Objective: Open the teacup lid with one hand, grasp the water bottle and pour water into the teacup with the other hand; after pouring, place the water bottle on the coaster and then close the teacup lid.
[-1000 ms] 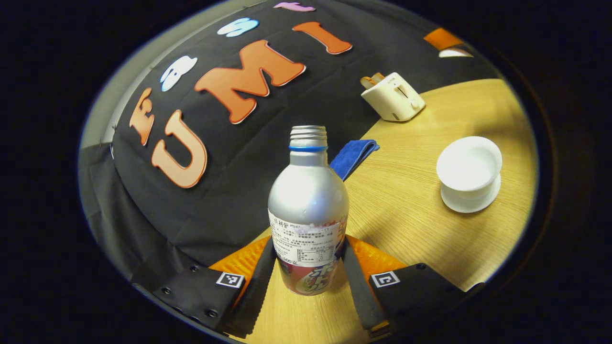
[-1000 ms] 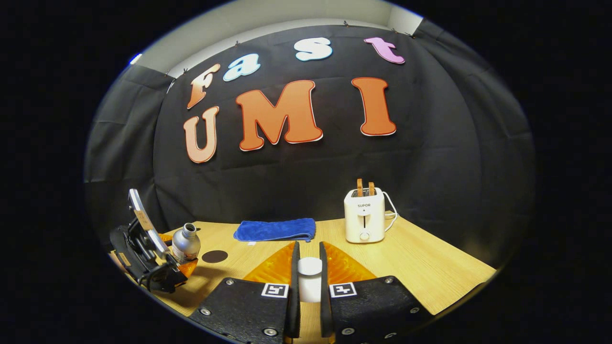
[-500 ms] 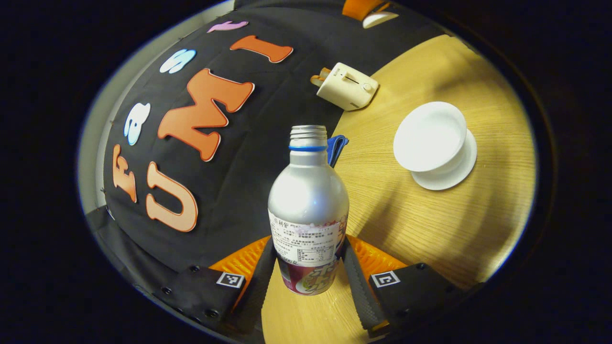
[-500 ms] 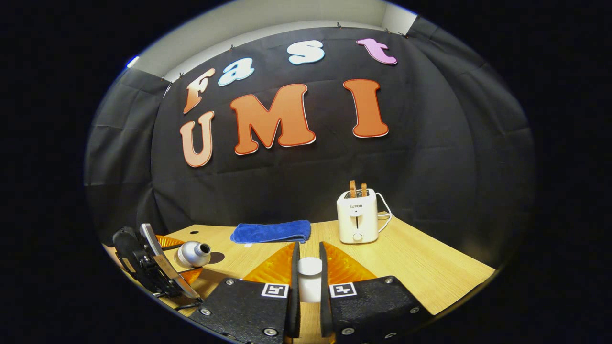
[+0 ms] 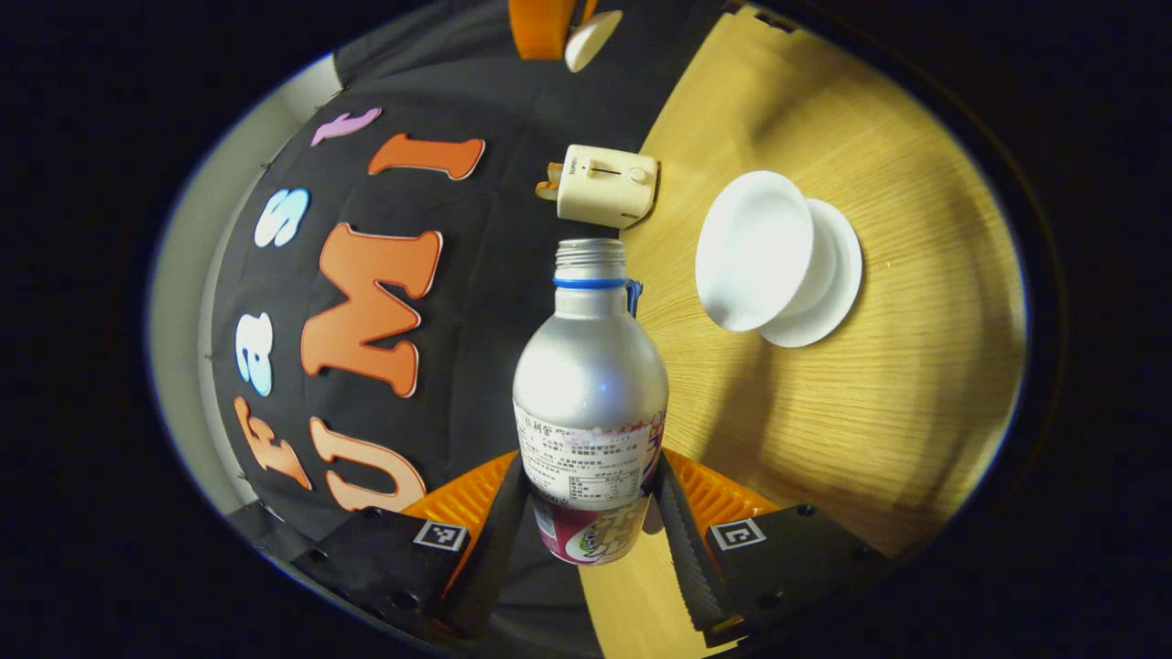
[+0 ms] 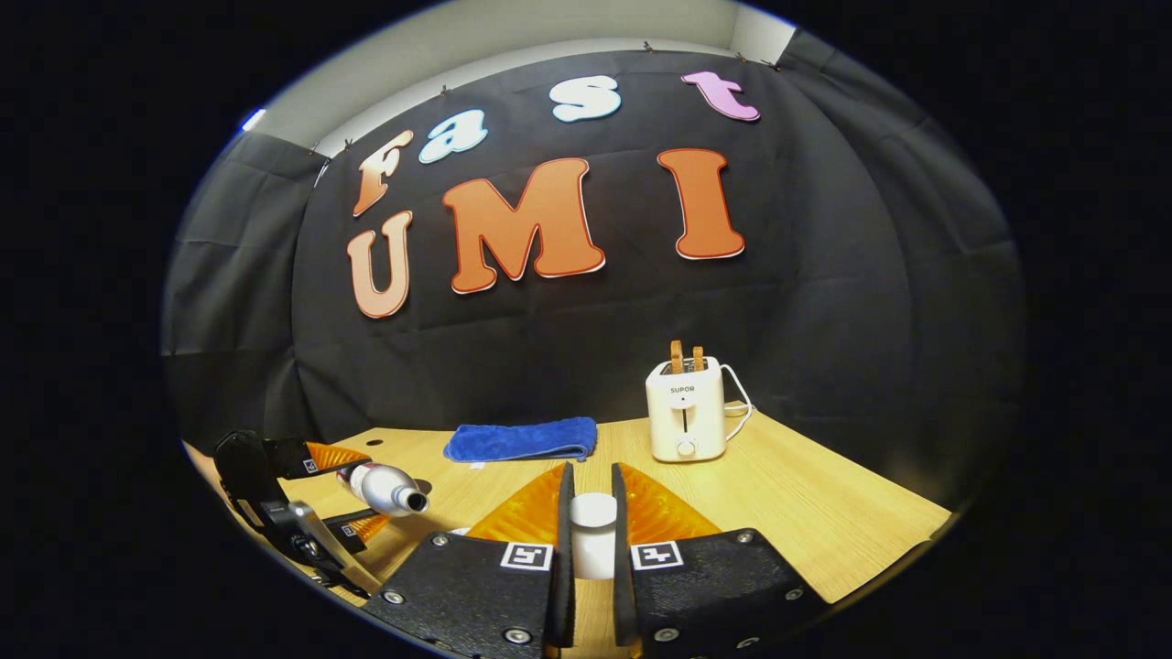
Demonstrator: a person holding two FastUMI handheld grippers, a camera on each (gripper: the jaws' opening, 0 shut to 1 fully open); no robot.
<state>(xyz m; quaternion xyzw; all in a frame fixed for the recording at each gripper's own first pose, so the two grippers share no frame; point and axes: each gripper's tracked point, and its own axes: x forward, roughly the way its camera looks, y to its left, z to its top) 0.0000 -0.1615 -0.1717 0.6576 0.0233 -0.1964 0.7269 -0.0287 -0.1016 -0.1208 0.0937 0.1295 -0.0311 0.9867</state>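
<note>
A silver water bottle (image 5: 591, 394) with a printed label and an uncapped mouth sits between the fingers of my left gripper (image 5: 593, 476), which is shut on its lower body. It leans toward the open white teacup (image 5: 755, 249) on its saucer (image 5: 838, 275), with the mouth still short of the cup. In the right gripper view the bottle (image 6: 385, 487) lies tilted with its mouth pointing right, held by the left gripper (image 6: 352, 502). My right gripper (image 6: 591, 485) is shut on the white lid's knob (image 6: 593, 540). A dark coaster (image 6: 424, 486) peeks out behind the bottle's mouth.
A cream toaster (image 6: 685, 421) with two slices of toast stands at the back right of the wooden table (image 6: 806, 513). A folded blue towel (image 6: 522, 439) lies along the back edge. The toaster (image 5: 604, 186) is also beyond the bottle's mouth in the left gripper view.
My left gripper has tipped the bottle from upright to nearly lying flat, its mouth swinging toward the teacup. The right gripper has kept the lid almost still.
</note>
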